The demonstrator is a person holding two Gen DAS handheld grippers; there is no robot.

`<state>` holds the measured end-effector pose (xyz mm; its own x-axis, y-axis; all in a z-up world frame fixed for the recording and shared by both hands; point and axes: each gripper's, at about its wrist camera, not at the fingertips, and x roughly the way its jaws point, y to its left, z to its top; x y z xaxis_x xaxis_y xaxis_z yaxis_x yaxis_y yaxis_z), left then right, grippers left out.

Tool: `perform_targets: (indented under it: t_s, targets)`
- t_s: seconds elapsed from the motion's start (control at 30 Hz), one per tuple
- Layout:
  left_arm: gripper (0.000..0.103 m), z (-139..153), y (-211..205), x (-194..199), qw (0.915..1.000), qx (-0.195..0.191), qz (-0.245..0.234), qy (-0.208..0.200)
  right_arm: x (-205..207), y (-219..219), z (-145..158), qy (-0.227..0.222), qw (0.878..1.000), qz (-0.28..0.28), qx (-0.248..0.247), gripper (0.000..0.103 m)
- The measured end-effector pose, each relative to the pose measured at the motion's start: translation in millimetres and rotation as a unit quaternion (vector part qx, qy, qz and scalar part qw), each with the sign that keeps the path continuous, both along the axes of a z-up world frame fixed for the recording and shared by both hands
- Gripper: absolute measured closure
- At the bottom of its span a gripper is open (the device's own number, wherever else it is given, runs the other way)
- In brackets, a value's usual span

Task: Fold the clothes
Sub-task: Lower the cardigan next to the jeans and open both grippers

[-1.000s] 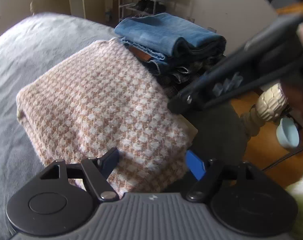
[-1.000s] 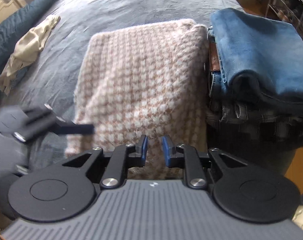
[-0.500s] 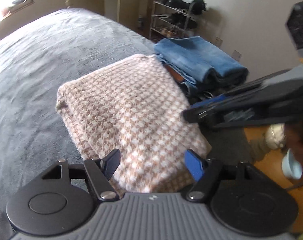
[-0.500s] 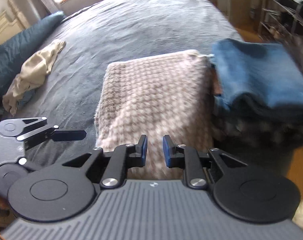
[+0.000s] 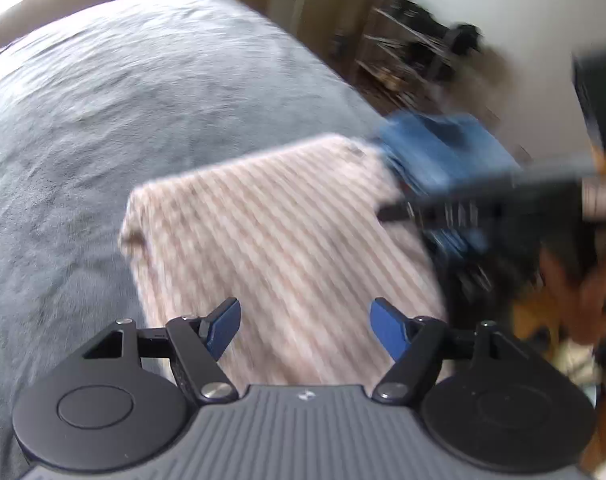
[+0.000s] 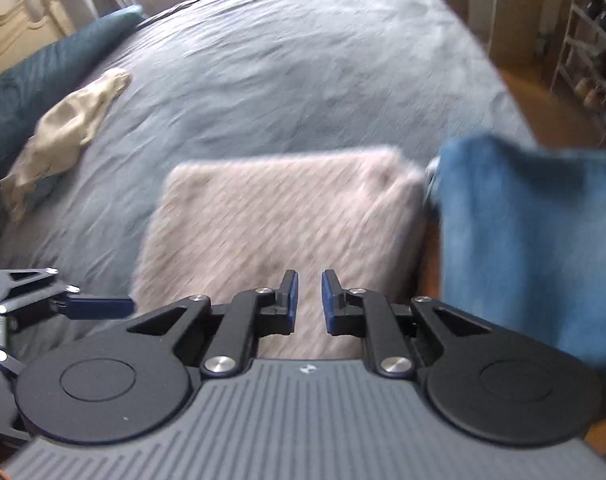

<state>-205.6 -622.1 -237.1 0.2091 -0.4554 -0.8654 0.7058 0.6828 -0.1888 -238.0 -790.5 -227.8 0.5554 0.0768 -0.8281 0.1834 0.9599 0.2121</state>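
- Left wrist view: your left gripper (image 5: 305, 326) stands wide, nothing between its blue pads. The folded checked sweater (image 5: 279, 236) lies flat on the grey bedspread (image 5: 103, 120), just ahead of the fingertips. Compared with a second ago the sweater sits further off and smaller, and the picture is smeared, so you have pulled this hand back from it. I read that as this fold being done and released.
- Same view: your right gripper (image 5: 483, 200) shows as a dark blur crossing in front of the folded jeans (image 5: 435, 156), with your hand (image 5: 575, 284) behind it. How its jaws stand cannot be told from here.
- Right wrist view: your right gripper (image 6: 309, 300) is narrow, with only a slim gap and no cloth in it; its jaws have just been closing a little. The sweater (image 6: 279, 220) lies below and ahead, its right edge just beside the jeans (image 6: 523, 232). It too looks further off than before.
- Only this view shows the crumpled beige garment (image 6: 63, 132) lying well apart, up near the dark blue pillow (image 6: 43, 68). Judging from the task, that piece is likely your next one.
- Only the left view shows the shoe rack (image 5: 415, 52) clearly against the wall.
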Motion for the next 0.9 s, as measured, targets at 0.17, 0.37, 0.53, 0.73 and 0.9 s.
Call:
perform_targets:
  t_s: [0.17,0.37,0.53,0.73,0.9]
  targets:
    - [0.037,-19.9,-6.4,42.0,0.9967,-0.003,0.061,0.054,31.5,-23.5,-37.0,0.056,0.998,-0.009,0.021,0.092]
    - [0.027,-4.7,-8.1,62.2,0.9949,-0.036,0.094,0.000,54.0,-48.3,-11.0,-0.016,1.000,-0.023,0.011,0.090]
    - [0.026,-27.5,-20.3,63.3,0.9971,0.013,0.062,-0.043,87.1,-52.4,-64.0,0.026,0.999,-0.033,0.010,0.091]
    - [0.026,19.4,8.0,5.7,0.9984,0.006,0.010,-0.056,41.4,-39.5,-10.9,0.016,0.999,-0.036,0.003,0.088]
    - [0.026,33.4,44.8,-68.7,0.9986,-0.022,-0.048,-0.011,-35.1,9.3,18.4,0.047,0.998,-0.003,0.043,0.088]
